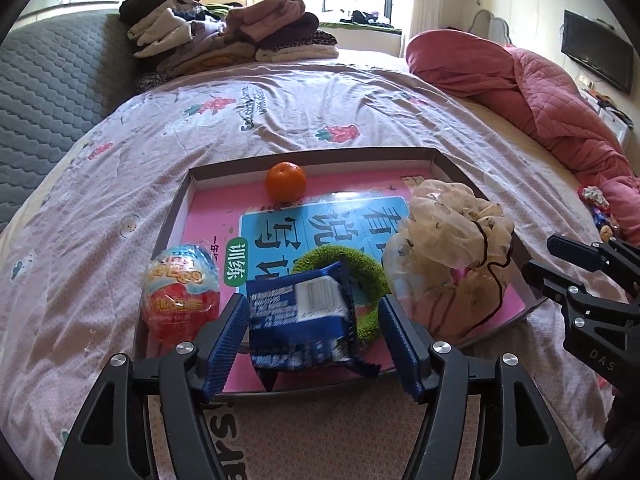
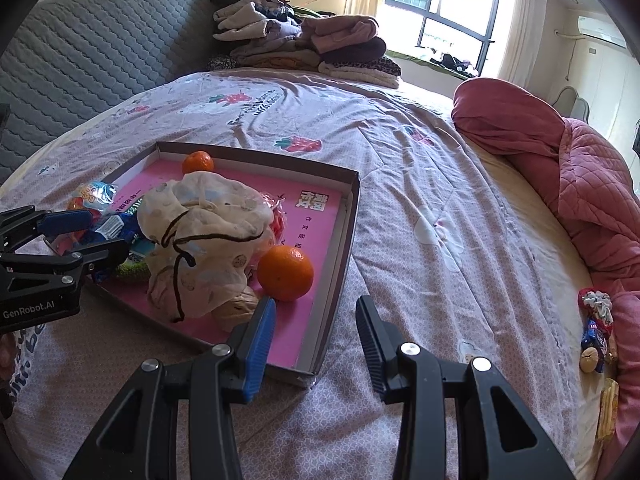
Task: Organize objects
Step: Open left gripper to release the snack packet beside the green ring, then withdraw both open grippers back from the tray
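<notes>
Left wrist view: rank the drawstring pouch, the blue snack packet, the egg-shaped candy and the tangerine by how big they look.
1. Drawstring pouch, largest.
2. Blue snack packet, though it lies nearest the camera, which inflates it.
3. Egg-shaped candy.
4. Tangerine, smallest, but it sits farthest back in the tray, so its true size is unsure.

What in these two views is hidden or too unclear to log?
- Green fuzzy ring: left wrist view, mostly covered by the blue foil snack packet.
- Contents of the sheer cream drawstring pouch: right wrist view, fabric hides them.
- Small wrapped items beside the pink quilt: right wrist view, too small to identify.
- Near orange: absent from left wrist view, behind the pouch.
</notes>
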`<state>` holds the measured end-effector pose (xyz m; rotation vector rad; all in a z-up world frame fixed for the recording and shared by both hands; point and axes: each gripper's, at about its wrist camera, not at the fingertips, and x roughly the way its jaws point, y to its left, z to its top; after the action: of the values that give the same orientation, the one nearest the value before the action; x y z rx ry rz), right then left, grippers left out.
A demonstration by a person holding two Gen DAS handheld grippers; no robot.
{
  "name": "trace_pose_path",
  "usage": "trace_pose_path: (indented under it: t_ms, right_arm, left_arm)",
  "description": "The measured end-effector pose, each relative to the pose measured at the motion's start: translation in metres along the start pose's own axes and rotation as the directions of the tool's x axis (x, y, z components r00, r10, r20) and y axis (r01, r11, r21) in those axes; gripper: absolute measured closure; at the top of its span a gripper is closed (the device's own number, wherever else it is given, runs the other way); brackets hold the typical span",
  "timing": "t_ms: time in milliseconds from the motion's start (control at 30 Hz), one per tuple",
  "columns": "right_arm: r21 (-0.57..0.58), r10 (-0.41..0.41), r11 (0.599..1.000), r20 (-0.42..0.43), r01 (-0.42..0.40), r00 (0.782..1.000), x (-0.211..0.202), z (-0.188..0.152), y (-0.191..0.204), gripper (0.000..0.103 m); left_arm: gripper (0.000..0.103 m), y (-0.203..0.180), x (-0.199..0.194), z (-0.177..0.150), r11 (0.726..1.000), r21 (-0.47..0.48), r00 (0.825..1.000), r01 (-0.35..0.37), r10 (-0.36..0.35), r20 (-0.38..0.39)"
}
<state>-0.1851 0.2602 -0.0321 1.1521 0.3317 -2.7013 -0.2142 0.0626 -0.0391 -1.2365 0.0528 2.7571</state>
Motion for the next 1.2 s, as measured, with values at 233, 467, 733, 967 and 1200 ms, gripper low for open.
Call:
trace_pose_path:
  t_ms: [233,467,733,967,1200]
  right_arm:
    - [0.008,0.008,1.000,0.015,-0.008,1.000,-0.005,0.002,0.000,0.061]
    - [0.011,0.025,1.000,0.040,-0.026,0.999,-0.011,0.004,0.004,0.060]
    - [0.017,0.048,0.999,0.082,-0.050,0.995,-0.024,0.010,0.012,0.056]
    - [0.029,0.061,0.997,0.125,-0.065,0.990,-0.040,0.016,0.016,0.055]
    - [0.059,0.115,0.990,0.180,-0.127,0.977,-0.064,0.023,0.023,0.046]
  left_arm:
    - [0.035,0.001,-0.009,0.002,1.000,-0.004,1.000,-0.015,0.016,0.012]
    - [0.035,0.001,-0.020,0.004,0.999,-0.008,0.999,-0.043,0.043,0.016]
    - [0.035,0.006,-0.038,0.007,0.998,-0.036,0.997,-0.057,0.058,0.043]
    - [0.034,0.008,-0.059,0.010,0.997,-0.041,0.996,-0.063,0.066,0.067]
    - [0.034,0.006,-0.080,0.011,0.997,-0.043,0.992,-0.069,0.073,0.103]
